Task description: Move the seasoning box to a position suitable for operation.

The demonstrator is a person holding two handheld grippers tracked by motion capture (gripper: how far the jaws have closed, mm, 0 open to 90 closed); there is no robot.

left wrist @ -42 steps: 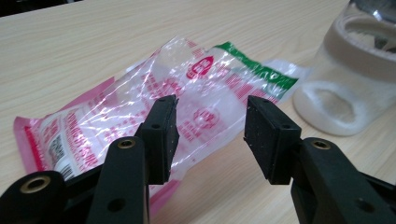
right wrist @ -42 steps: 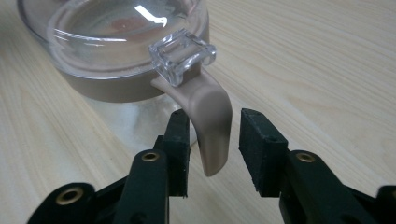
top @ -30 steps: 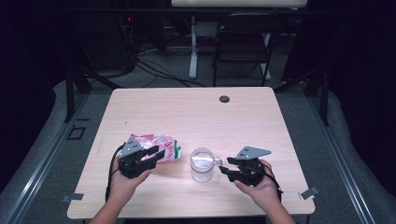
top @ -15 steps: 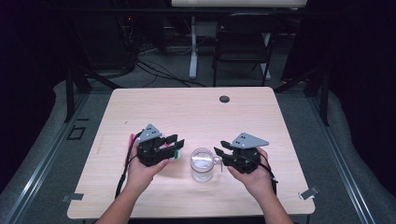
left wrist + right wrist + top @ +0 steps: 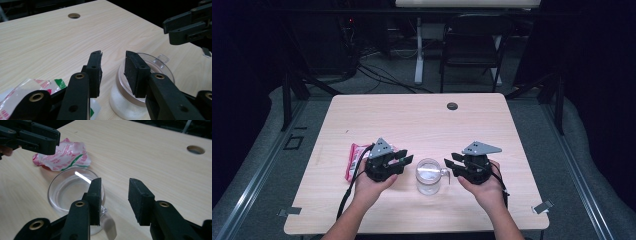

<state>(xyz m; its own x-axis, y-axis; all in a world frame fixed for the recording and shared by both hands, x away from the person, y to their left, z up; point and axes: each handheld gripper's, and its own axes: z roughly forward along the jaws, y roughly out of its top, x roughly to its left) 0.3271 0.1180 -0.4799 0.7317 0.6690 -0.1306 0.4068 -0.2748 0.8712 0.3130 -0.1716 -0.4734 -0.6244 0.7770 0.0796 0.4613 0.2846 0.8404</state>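
A clear glass mug (image 5: 428, 177) stands on the wooden table (image 5: 422, 120) between my two grippers. My left gripper (image 5: 406, 159) is just left of it, its open jaws pointing at the mug. In the left gripper view the left gripper (image 5: 113, 56) has just been closing a little with nothing between its pads, and the mug (image 5: 162, 66) shows behind its right jaw. My right gripper (image 5: 448, 164) sits open to the mug's right, near the handle. Its jaws (image 5: 115, 183) have just been opening slightly and are empty. A red and white packet (image 5: 354, 161) lies flat left of the left gripper.
A round cable hole (image 5: 452, 106) sits near the table's far edge. A dark chair (image 5: 472, 45) and cables stand on the floor beyond the table. The person's hands and forearms come in from the near edge.
My left gripper has moved right across the packet to the mug's side. The right gripper has lifted a little and narrowed its jaws beside the mug handle.
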